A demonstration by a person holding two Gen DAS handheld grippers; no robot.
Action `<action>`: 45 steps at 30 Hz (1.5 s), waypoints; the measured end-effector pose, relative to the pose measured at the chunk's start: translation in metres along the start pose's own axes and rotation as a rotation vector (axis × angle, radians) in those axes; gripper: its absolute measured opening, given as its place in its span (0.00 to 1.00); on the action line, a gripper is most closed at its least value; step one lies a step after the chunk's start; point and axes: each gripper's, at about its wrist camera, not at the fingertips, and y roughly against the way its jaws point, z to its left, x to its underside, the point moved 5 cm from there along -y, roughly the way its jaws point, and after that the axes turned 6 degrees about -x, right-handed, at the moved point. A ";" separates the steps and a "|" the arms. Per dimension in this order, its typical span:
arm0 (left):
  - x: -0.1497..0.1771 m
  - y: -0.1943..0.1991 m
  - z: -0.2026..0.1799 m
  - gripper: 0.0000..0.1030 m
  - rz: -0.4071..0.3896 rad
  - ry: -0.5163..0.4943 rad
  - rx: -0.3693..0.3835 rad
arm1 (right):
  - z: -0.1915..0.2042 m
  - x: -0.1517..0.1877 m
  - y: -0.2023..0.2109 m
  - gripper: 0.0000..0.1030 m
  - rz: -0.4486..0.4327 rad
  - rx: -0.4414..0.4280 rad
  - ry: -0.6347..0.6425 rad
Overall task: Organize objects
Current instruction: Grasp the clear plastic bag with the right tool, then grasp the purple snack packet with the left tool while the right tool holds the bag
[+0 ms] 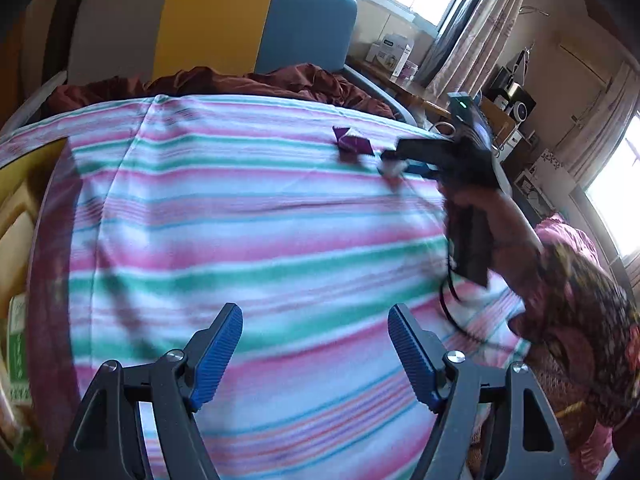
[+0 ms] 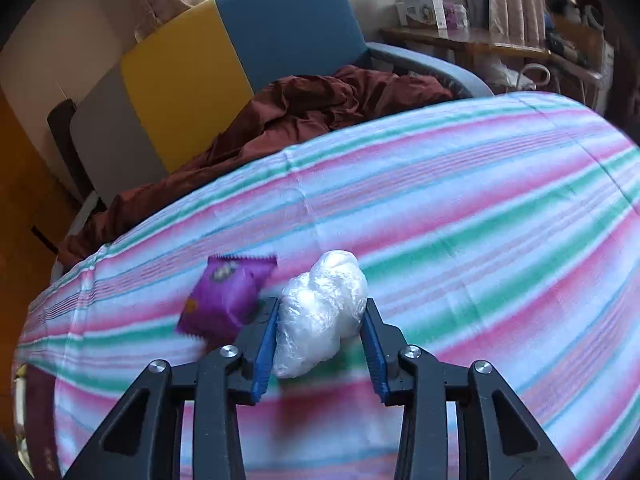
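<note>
From the left wrist view, the left gripper hangs over the striped cloth with its blue fingers spread wide and nothing between them; it looks like it is waiting its turn, kept clear of the work. Far off on the right, the right gripper reaches down to the cloth just beside a purple packet, with a bit of white showing at its tip. A person's hand carries it, in a patterned sleeve. Behind the cloth lies a crumpled dark red blanket against a yellow and blue headboard.

From the right wrist view, the right gripper has its fingers pressed on either side of a crumpled ball of clear plastic, which sits on the striped cloth. The ball is soft, so a light squeeze across its middle probably suffices. The purple packet lies just left of the ball, touching or nearly touching the left finger, so a lift may nudge it. Both things sit close together near the cloth's left side, likely a gathering spot for the tidying.
</note>
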 end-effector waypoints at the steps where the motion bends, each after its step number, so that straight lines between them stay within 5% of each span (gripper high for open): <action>1: -0.005 -0.003 -0.003 0.74 -0.005 -0.002 0.002 | -0.003 0.003 0.004 0.39 0.007 -0.004 0.004; 12: -0.085 -0.069 -0.047 0.74 -0.008 -0.044 -0.002 | -0.034 0.032 0.039 0.39 0.086 -0.040 0.015; 20: -0.155 -0.146 -0.078 0.74 0.039 -0.090 -0.032 | -0.032 0.028 0.039 0.38 0.152 0.091 0.076; 25: -0.182 -0.185 -0.086 0.75 0.066 -0.091 -0.093 | -0.039 0.024 0.037 0.38 0.163 0.060 0.035; 31: -0.184 -0.207 -0.088 0.72 0.042 -0.158 -0.156 | -0.041 0.025 0.037 0.39 0.169 0.044 0.023; 34: -0.181 -0.211 -0.082 0.52 0.026 -0.161 -0.151 | -0.041 0.025 0.038 0.39 0.168 0.043 0.022; 45: -0.163 -0.186 -0.067 0.51 -0.069 -0.160 -0.142 | -0.038 0.025 0.034 0.39 0.157 0.060 0.047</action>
